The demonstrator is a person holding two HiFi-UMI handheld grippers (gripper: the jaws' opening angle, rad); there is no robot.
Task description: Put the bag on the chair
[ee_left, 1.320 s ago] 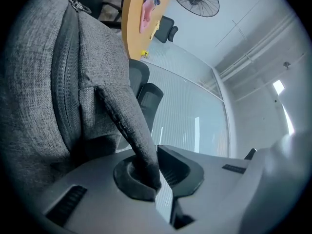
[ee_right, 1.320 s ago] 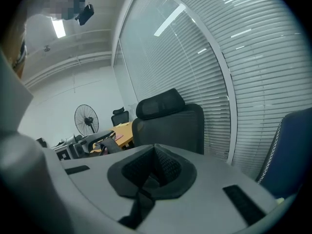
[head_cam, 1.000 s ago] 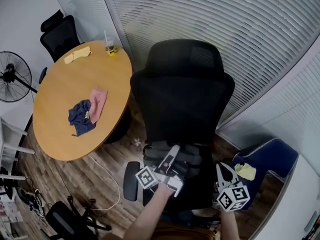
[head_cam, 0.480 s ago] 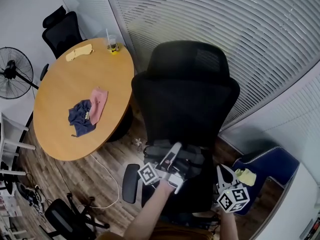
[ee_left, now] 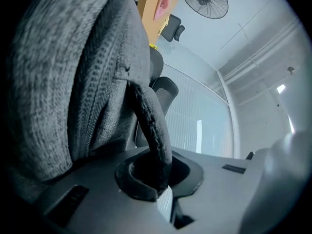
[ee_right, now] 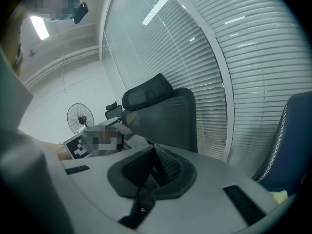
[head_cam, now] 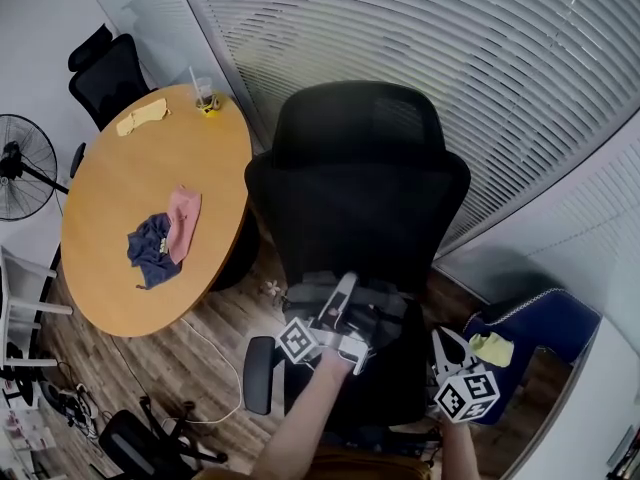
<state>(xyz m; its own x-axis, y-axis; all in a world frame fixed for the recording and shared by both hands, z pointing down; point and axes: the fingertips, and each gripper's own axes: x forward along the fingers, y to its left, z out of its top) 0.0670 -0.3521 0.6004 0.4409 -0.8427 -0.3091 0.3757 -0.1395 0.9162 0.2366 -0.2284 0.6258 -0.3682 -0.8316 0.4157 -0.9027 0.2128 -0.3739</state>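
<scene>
The left tongs (ee_left: 156,179) are clamped shut on the dark handle strap (ee_left: 148,126) of the grey bag (ee_left: 63,82), which sits low over the seat of the black office chair (head_cam: 360,198), in front of its backrest. The right tongs (ee_right: 153,172) are closed, off to the chair's right near a blue seat (head_cam: 540,318). A round wooden counter (head_cam: 120,268) stands to the left.

Grey woven fabric bag (ee_left: 63,72) in left tongs (head_cam: 345,296); black webbing strap (ee_right: 141,199) in right tongs (head_cam: 441,344). Ahead of them: black mesh office chair (head_cam: 360,198). Far left: round orange-brown wooden counter (head_cam: 110,268), pink cloth (head_cam: 183,218), navy cloth (head_cam: 148,248). Right: blue armchair (head_cam: 540,318).
</scene>
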